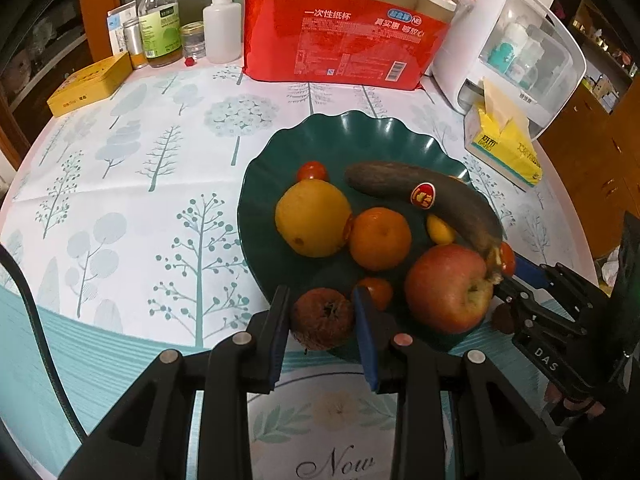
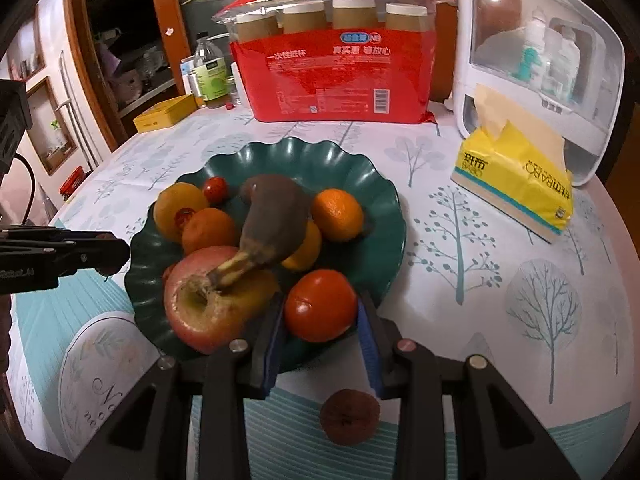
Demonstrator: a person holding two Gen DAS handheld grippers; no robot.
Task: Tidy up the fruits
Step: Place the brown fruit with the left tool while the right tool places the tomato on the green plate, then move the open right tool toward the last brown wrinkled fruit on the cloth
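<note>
A dark green scalloped plate [image 1: 360, 128] [image 2: 292, 152] holds a blackened banana [image 1: 420, 196], a red apple [image 1: 448, 288], a mandarin [image 1: 380, 238], a big yellow citrus [image 1: 312, 218] and small tomatoes. My left gripper [image 1: 321, 300] is shut on a brown shrivelled fruit [image 1: 322, 320] at the plate's near rim. My right gripper [image 2: 320, 300] is shut on a red tomato [image 2: 320, 308] over the plate's near edge, beside the apple [image 2: 208, 304]. A second brown shrivelled fruit [image 2: 350, 416] lies on the tablecloth under the right gripper.
Behind the plate stands a red pack of paper cups [image 1: 344, 40]. A white dispenser box [image 1: 516, 48] and a yellow tissue pack [image 2: 516, 184] sit at the right. Bottles [image 1: 158, 20] and a yellow tin [image 1: 90, 82] stand at the back left.
</note>
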